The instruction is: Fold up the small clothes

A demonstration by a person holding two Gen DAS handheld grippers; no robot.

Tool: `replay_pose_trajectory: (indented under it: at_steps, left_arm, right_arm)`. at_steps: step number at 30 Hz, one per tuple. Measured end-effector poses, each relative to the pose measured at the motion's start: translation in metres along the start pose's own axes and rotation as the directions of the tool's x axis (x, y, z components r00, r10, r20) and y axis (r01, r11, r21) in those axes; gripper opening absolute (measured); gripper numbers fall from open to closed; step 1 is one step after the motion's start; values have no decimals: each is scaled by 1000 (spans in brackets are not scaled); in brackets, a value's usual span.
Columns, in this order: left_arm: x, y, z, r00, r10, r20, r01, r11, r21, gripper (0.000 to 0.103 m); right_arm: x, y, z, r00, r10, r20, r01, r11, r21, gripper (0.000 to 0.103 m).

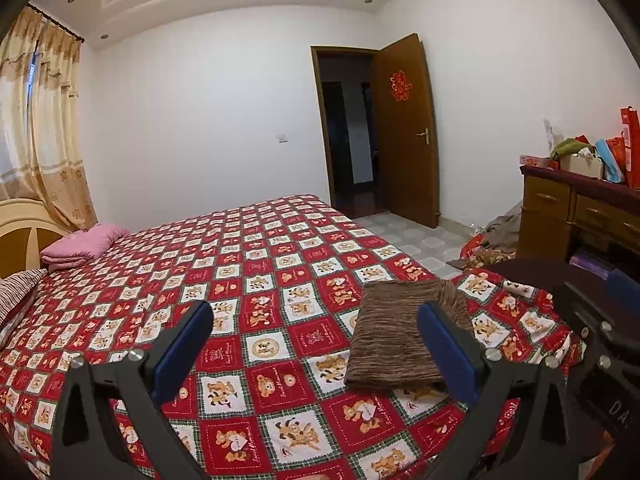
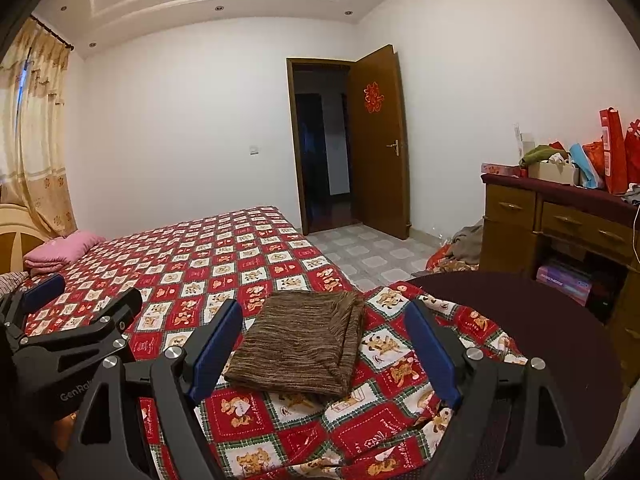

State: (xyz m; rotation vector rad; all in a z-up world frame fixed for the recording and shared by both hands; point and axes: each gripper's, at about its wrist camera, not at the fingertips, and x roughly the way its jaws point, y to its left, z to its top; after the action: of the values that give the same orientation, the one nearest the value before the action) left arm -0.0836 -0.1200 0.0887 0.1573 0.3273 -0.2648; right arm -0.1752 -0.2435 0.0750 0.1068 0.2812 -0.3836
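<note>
Your left tool (image 1: 316, 334) hangs above the bed (image 1: 256, 248) with its two blue-padded fingers spread wide and nothing between them. Your right tool (image 2: 324, 342) is spread just as wide and also holds nothing; its pads touch no cloth.

The brown striped cloth (image 2: 300, 344) lies folded into a neat rectangle on the red checked bedspread (image 2: 192, 256), near the corner of the bed closest to you. In the right wrist view it sits between the two fingers but lower, flat on the bedspread, apart from both pads. In the left wrist view the same cloth (image 1: 396, 336) lies just behind the right-hand finger, which covers part of its near edge.

Your left tool shows at the left edge of the right wrist view, beside the right one, and the right tool's black body shows at the right edge of the left wrist view.

At the head of the bed a folded pink blanket (image 1: 80, 246) rests near the curtain (image 1: 44, 120). Beyond the foot, the brown door (image 1: 404, 132) stands open, and a wooden dresser (image 2: 560, 224) with red bags (image 2: 612, 152) on top stands against the right wall.
</note>
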Motion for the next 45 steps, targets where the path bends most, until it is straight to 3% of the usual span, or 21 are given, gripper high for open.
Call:
replay_pose_trajectory:
  at_steps: [38,45]
  left_arm:
    - [5,1,-4,999,31,-8,-31,1000,3,103]
    - [13,0,-6,998,36,-53,-36,999,3,103]
  right_arm:
    - [-1,-2,0,1000,-17,17,17,1000,4,84]
    - [4,0,-3,1000,-14,-7,14,1000,-10,84]
